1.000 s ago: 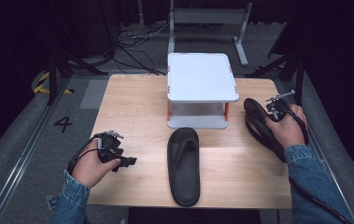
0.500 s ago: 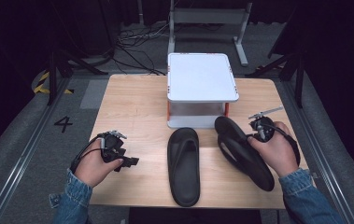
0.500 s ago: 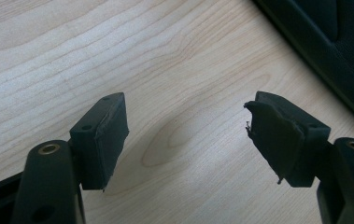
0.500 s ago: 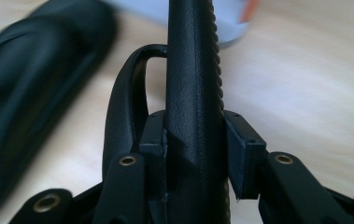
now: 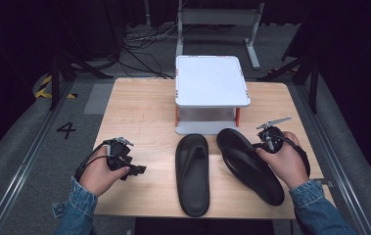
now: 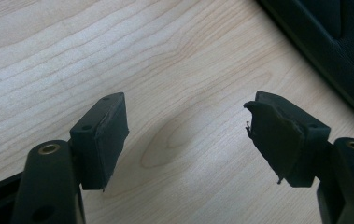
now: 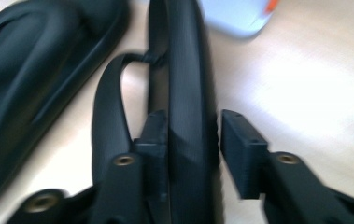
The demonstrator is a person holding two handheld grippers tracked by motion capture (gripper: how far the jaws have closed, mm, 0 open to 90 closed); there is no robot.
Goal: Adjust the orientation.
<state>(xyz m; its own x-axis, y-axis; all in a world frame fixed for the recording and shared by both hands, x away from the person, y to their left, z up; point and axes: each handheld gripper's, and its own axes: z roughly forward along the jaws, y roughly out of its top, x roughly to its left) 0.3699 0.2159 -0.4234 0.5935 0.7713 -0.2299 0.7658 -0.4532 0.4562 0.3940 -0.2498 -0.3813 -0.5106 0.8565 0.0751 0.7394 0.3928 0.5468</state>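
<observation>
Two black sandals lie on the wooden table (image 5: 139, 112). One sandal (image 5: 192, 174) lies straight at the front middle. The other sandal (image 5: 249, 166) lies slanted just to its right. My right gripper (image 5: 260, 146) is at this sandal's right edge. In the right gripper view the sandal's sole (image 7: 186, 84) stands between the jaws of the right gripper (image 7: 195, 140); the jaws have just been opening, and a gap shows at the right pad (image 7: 240, 144). My left gripper (image 5: 136, 170) rests open at the front left, its jaws (image 6: 186, 135) over bare wood.
A white two-level stand (image 5: 211, 81) with orange posts sits at the back middle of the table, just behind the sandals. The first sandal's edge (image 6: 338, 42) shows in the left gripper view. Dark floor, cables and frame legs surround the table.
The right hand carried its sandal leftward from the table's right edge and set it down beside the middle sandal. Its jaws have spread off the sole. The left hand stayed put.
</observation>
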